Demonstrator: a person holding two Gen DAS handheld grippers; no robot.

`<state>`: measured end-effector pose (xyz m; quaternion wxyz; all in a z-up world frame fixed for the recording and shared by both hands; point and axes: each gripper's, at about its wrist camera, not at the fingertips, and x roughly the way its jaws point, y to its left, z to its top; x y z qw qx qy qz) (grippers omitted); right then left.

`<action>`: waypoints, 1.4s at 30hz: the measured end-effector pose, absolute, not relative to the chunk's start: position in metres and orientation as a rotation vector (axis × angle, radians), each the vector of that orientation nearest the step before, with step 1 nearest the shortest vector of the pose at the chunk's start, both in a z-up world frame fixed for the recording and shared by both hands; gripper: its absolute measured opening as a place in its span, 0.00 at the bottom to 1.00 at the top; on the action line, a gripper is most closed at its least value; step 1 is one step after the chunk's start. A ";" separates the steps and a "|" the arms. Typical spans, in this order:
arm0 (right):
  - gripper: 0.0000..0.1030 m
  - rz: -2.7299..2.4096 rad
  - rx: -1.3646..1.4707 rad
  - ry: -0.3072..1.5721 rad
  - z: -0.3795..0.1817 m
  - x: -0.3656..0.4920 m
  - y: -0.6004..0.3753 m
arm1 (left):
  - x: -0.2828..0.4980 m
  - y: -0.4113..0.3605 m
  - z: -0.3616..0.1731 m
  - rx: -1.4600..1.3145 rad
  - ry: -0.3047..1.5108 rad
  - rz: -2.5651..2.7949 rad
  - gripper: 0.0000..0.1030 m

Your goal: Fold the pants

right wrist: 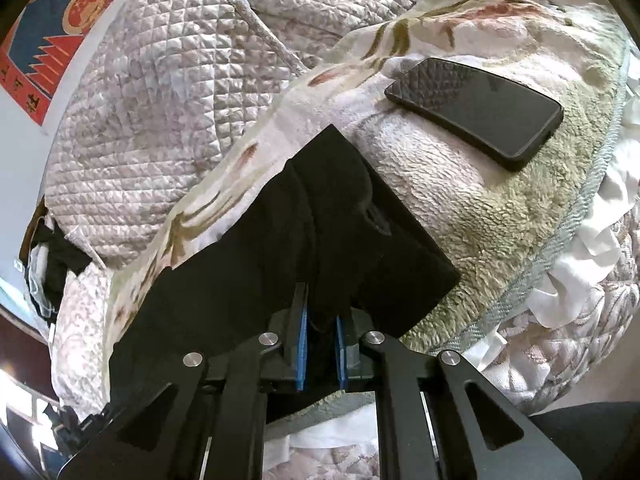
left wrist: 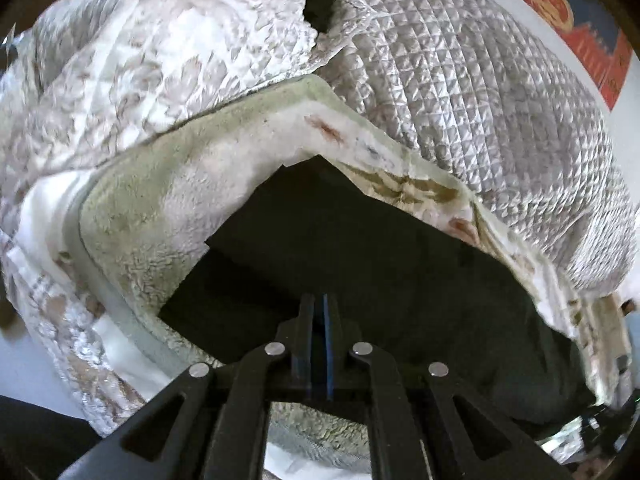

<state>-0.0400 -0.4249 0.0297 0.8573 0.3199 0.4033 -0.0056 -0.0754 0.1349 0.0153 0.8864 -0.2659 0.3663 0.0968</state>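
Note:
The black pants (left wrist: 380,248) lie partly folded on a green and white fleece blanket (left wrist: 168,184) on a bed. My left gripper (left wrist: 319,304) is shut on the near edge of the pants, its blue pads almost touching. In the right wrist view the pants (right wrist: 320,240) form a dark folded slab. My right gripper (right wrist: 321,304) is shut on a bunched fold of the pants between its blue pads.
A black phone (right wrist: 476,108) lies on the fleece blanket (right wrist: 500,208) just beyond the pants. A quilted bedspread (left wrist: 480,80) is heaped behind; it also shows in the right wrist view (right wrist: 160,100). A red and blue poster (right wrist: 60,20) hangs on the wall.

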 end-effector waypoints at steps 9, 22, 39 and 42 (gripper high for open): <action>0.12 -0.025 0.664 0.852 0.028 -0.038 -0.424 | -0.064 0.148 0.006 -0.649 0.731 0.226 0.40; 0.09 -0.020 0.659 0.843 0.044 -0.045 -0.430 | -0.094 0.142 0.032 -0.526 0.716 0.309 0.04; 0.09 -0.105 0.660 0.912 0.031 -0.049 -0.436 | -0.099 0.135 0.015 -0.504 0.825 0.334 0.06; 0.18 -0.128 0.638 0.929 0.037 -0.050 -0.433 | -0.106 0.137 0.021 -0.521 0.809 0.353 0.10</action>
